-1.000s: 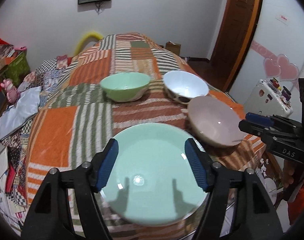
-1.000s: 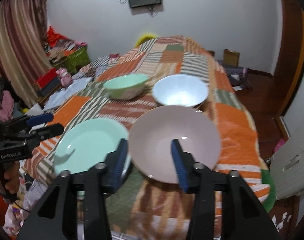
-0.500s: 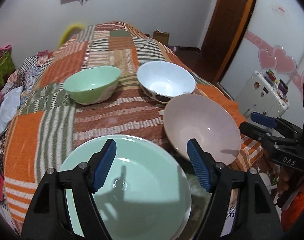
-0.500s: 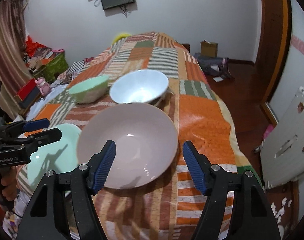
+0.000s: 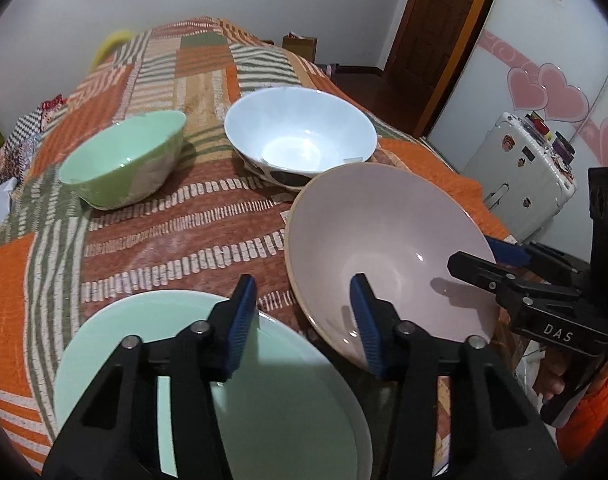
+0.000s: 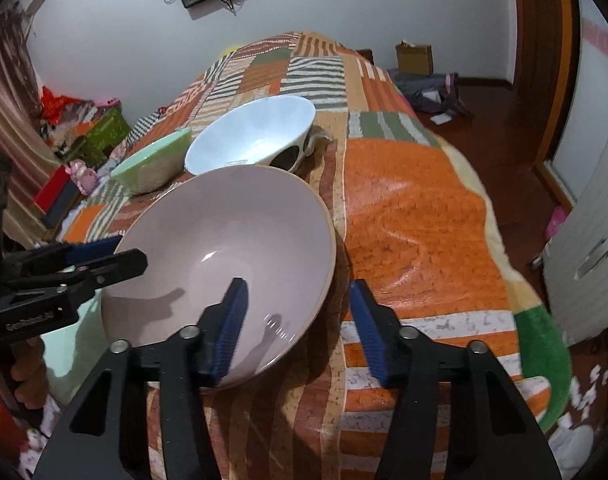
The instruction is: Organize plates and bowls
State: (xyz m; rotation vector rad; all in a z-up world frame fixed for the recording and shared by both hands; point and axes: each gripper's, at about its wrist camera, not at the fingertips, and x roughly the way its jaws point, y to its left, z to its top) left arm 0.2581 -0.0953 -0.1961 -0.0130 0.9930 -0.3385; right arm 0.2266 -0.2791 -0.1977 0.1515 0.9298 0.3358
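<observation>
Both grippers are closing in on the pink plate: the right gripper is now straddling its near rim with fingers apart, while the left gripper, also open and empty, is leaving the green plate beside it, suggesting the pink plate gets lifted first.

Both tools are matte black plastic with angular, cut-out arms. The left gripper has ribbed blue pads and silver screw heads along its arms. The right gripper looks the same, and white "DAS" lettering marks its side. Bare fingers wrap its handle beside an orange sleeve.
</observation>
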